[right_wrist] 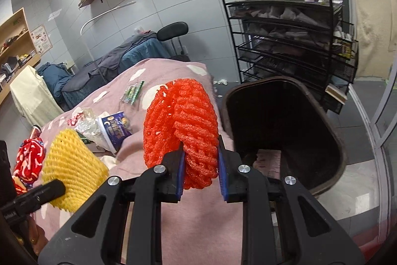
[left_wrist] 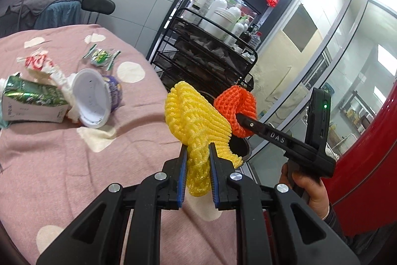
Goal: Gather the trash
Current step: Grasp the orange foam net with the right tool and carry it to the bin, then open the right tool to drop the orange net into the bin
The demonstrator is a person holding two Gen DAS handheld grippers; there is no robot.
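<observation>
Two foam fruit nets were held clear of the pink bedspread point(left_wrist: 62, 153), one per gripper. Remaining litter, a crushed green carton point(left_wrist: 29, 101) and a white cup point(left_wrist: 95, 97), was left on the bedspread at the left. At centre, the yellow net point(left_wrist: 196, 121) was clamped between the left gripper point(left_wrist: 197, 153) pads. Further right, the orange net point(right_wrist: 183, 131) was clamped in the right gripper point(right_wrist: 201, 148), just beside the open dark bin point(right_wrist: 285, 121), presumably for dropping.
</observation>
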